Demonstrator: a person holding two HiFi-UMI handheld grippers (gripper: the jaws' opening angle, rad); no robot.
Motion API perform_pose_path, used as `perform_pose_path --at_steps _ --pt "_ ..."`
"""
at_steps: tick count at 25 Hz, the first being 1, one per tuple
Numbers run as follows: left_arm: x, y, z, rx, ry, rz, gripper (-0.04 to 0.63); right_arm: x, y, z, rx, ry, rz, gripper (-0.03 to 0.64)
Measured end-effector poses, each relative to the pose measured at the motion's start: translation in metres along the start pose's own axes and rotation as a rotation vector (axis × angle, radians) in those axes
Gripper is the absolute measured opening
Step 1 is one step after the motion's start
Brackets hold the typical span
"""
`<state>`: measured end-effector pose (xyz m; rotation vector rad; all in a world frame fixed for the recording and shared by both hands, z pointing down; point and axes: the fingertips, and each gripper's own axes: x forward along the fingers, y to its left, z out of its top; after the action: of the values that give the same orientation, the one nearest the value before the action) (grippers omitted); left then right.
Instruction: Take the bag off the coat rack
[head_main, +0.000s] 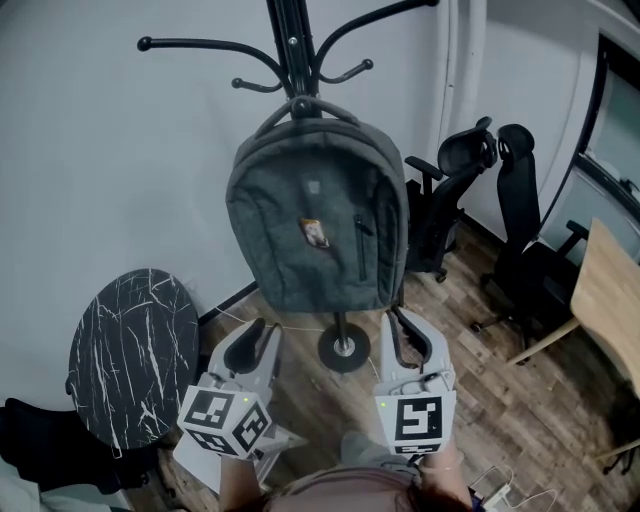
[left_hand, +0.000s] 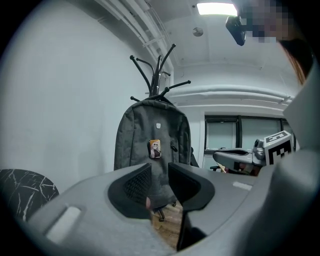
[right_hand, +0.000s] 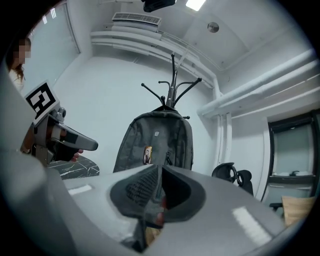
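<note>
A dark grey backpack (head_main: 315, 215) hangs by its top loop from a black coat rack (head_main: 292, 40) against the white wall; a small orange tag sits on its front. It also shows in the left gripper view (left_hand: 152, 145) and the right gripper view (right_hand: 155, 142). Both grippers are held level in front of it, below its bottom edge and short of touching it. My left gripper (head_main: 260, 335) (left_hand: 159, 172) is open with nothing between its jaws. My right gripper (head_main: 402, 325) (right_hand: 159, 175) shows only a thin slit between its jaws, and it holds nothing.
The rack's round base (head_main: 344, 348) stands on the wood floor just ahead of the grippers. A black marble round table (head_main: 130, 350) is at the left. Two black office chairs (head_main: 455, 200) (head_main: 525, 240) and a wooden desk (head_main: 610, 300) stand at the right.
</note>
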<state>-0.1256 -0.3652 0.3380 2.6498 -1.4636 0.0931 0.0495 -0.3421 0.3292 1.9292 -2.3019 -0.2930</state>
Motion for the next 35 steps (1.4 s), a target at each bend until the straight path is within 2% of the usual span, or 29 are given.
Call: perform_pose_path --at_steps 11,23,30,35 --pt "0.033 0.036 0.0 -0.015 0.014 0.072 0.146 0.047 -0.027 -0.008 -0.037 -0.003 -0.023 0.104" --pt "0.067 0.082 -0.008 -0.042 -0.009 0.139 0.167 0.09 -0.051 -0.028 -0.024 -0.01 -0.049 0.189" --pt "0.096 0.105 -0.018 -0.06 0.013 0.141 0.203 0.116 -0.063 -0.045 0.003 0.01 -0.069 0.225" --pt "0.119 0.115 -0.033 -0.07 0.065 0.124 0.249 0.131 -0.07 -0.058 0.018 0.042 -0.063 0.242"
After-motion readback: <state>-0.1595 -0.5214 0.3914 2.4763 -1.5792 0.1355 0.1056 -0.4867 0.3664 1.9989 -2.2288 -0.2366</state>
